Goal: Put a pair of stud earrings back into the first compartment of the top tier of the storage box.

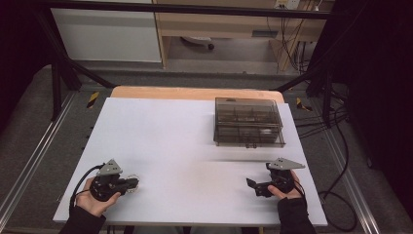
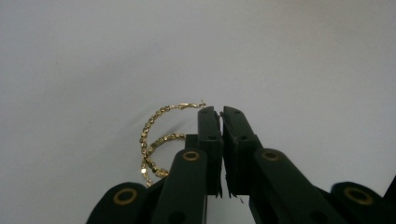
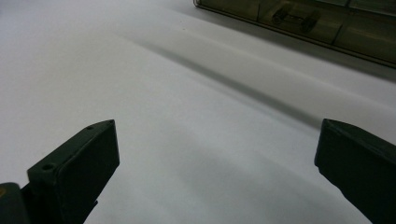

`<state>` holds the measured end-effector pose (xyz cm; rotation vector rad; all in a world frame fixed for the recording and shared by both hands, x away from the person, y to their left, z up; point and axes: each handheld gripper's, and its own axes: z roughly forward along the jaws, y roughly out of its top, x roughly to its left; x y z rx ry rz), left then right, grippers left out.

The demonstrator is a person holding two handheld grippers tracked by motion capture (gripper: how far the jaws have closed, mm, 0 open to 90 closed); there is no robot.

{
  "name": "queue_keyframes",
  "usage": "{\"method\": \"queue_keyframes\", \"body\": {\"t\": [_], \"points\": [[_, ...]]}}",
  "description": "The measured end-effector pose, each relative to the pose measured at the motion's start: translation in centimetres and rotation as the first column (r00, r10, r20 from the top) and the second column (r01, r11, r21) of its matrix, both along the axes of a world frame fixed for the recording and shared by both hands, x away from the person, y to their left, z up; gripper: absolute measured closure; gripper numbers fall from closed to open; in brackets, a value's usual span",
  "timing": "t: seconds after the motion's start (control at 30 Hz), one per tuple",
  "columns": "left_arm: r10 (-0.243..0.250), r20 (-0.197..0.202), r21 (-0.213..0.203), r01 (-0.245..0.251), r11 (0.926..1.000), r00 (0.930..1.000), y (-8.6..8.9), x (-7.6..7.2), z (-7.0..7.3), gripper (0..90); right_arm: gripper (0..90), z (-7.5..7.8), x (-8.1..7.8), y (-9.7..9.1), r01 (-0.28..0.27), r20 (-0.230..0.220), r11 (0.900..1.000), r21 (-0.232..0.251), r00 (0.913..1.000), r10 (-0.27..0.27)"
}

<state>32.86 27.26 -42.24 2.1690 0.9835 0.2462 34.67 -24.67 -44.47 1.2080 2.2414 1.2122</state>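
One gold hoop earring point(image 2: 152, 140) pinched in left tongs point(image 2: 221, 112), right tongs point(image 3: 215, 154) spread (nothing between), one smoky compartment box point(image 1: 248, 122)

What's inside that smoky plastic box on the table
The smoky box sits with its lid closed. Through the tinted lid, dividers marking several compartments show, with a small dark shape in one near the front. What the compartments hold is too dim to tell.

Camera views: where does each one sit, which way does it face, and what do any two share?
High view: above the person's side, looking forward and down on the white table; both hands with the left gripper and right gripper.
Left gripper view: rides the left gripper, along its shut jaws at a gold hoop earring.
Right gripper view: between wide-apart jaws toward the smoky compartment box.
Shared: the box, in the high and right gripper views.
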Motion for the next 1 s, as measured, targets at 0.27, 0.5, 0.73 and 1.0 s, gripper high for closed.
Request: {"method": "queue_keyframes", "body": {"t": [0.27, 0.5, 0.73, 1.0], "points": [[-0.001, -0.001, -0.008, 0.001, 1.0000, 1.0000, -0.6, 0.4, 0.3, 86.3, 0.6, 0.0, 0.0, 0.0, -0.002, 0.001, 1.0000, -0.002, 1.0000, 0.002], [-0.009, 0.001, -0.001, 0.009, 1.0000, 1.0000, -1.6, 0.6, 0.6, 86.3, 0.6, -0.1, 0.1, 0.0, -0.001, 0.003, 1.0000, -0.004, 1.0000, 0.001], [-0.021, 0.005, 0.001, 0.021, 0.9998, 0.9998, -2.6, 0.9, 1.0, 86.4, 0.6, 0.0, 0.0, 0.0, 0.001, 0.002, 1.0000, 0.000, 1.0000, -0.001], [-0.048, 0.003, 0.004, 0.048, 0.9989, 0.9989, -4.3, 1.5, 1.2, 86.3, 0.6, 0.0, 0.0, 0.0, 0.001, 0.001, 1.0000, -0.001, 1.0000, -0.001]]}}
